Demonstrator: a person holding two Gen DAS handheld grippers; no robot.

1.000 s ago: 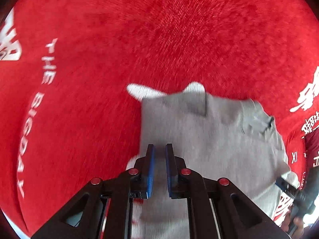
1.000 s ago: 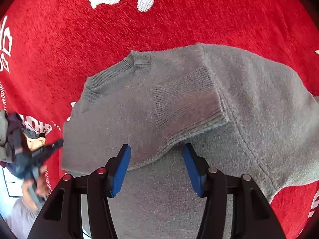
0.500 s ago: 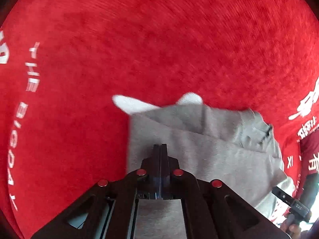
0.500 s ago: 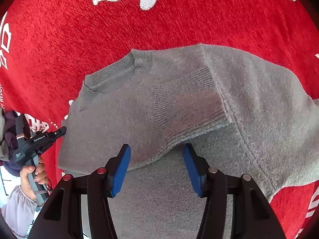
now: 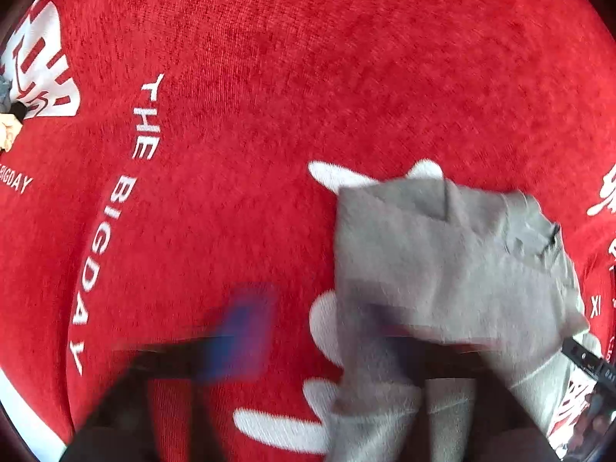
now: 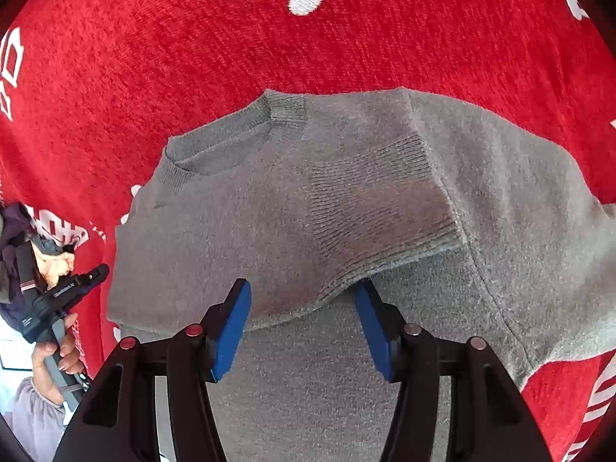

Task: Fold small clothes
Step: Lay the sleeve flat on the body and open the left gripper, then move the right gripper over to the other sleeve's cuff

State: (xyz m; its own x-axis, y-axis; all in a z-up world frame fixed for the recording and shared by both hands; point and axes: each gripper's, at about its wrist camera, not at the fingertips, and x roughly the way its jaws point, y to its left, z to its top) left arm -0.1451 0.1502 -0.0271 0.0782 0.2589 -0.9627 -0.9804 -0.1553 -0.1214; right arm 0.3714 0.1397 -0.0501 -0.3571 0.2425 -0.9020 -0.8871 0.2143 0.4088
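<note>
A small grey knit sweater lies on a red cloth, its neckline to the upper left and a ribbed cuff folded over the body. My right gripper is open, its blue pads either side of the folded edge, holding nothing. In the left wrist view the sweater lies at the right. My left gripper is blurred by motion; its jaws stand wide apart, with one blue pad over the red cloth and the other side over the sweater's left edge.
The red cloth with white lettering covers the whole surface. The left hand-held gripper and the person's hand show at the left edge of the right wrist view.
My left gripper was shut half a second ago and has now opened wide, blurred in motion, and the view has pulled back. The right gripper has stayed still and open.
</note>
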